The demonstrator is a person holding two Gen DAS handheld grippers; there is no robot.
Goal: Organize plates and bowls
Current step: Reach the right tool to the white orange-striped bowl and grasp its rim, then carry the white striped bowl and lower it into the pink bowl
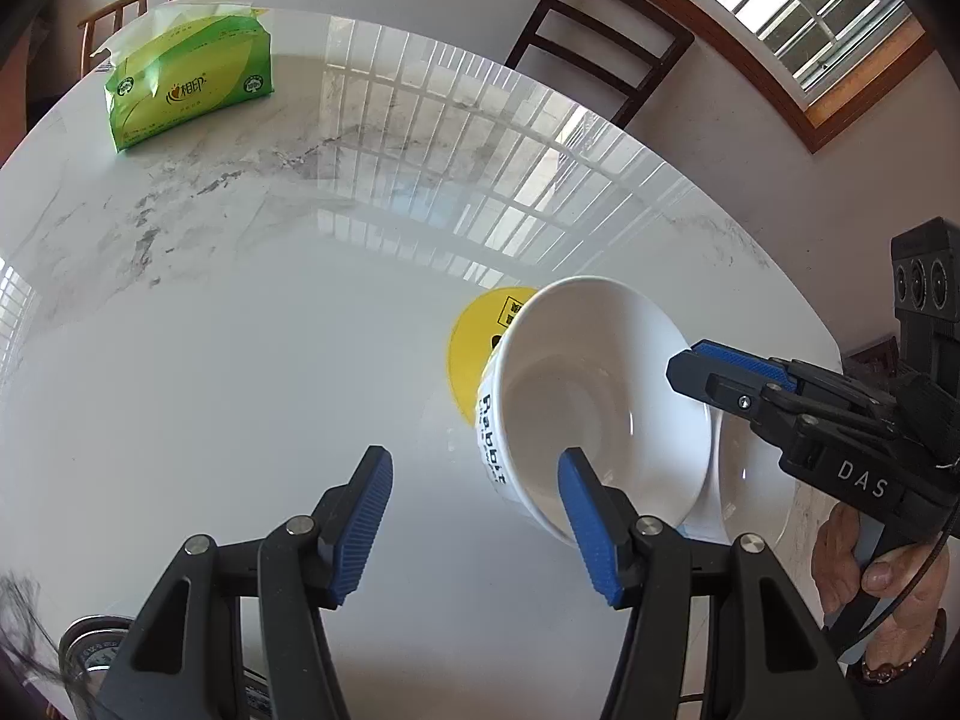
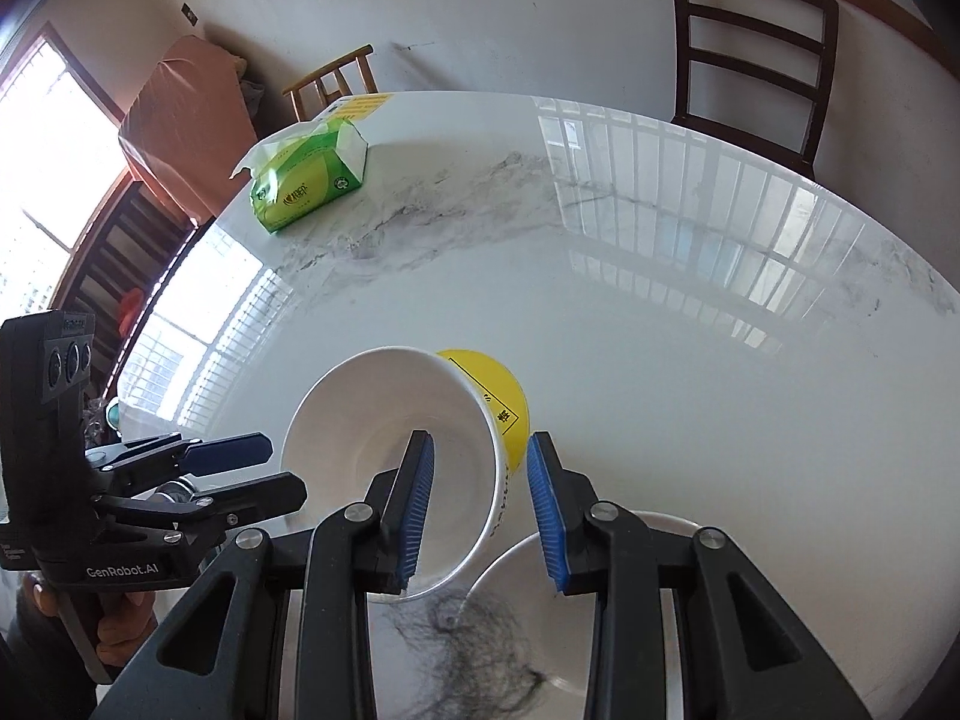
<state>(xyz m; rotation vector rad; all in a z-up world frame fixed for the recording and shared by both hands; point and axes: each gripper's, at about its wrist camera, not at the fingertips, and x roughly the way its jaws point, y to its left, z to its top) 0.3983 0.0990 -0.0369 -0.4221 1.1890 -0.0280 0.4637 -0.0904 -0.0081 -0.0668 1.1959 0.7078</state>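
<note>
Bowl point(image 2: 372, 420), white and tilted, is pinched by its wall in your right gripper point(image 2: 483, 504), one pad inside and one outside, above a white plate point(image 2: 630, 612) on the marble table point(image 2: 660, 360). Your left gripper point(image 1: 474, 516) hangs just beside it, jaws wide and empty. Beyond the bowl lies a yellow disc point(image 2: 510, 396), farther off a green tissue pack point(image 2: 312, 180).
</note>
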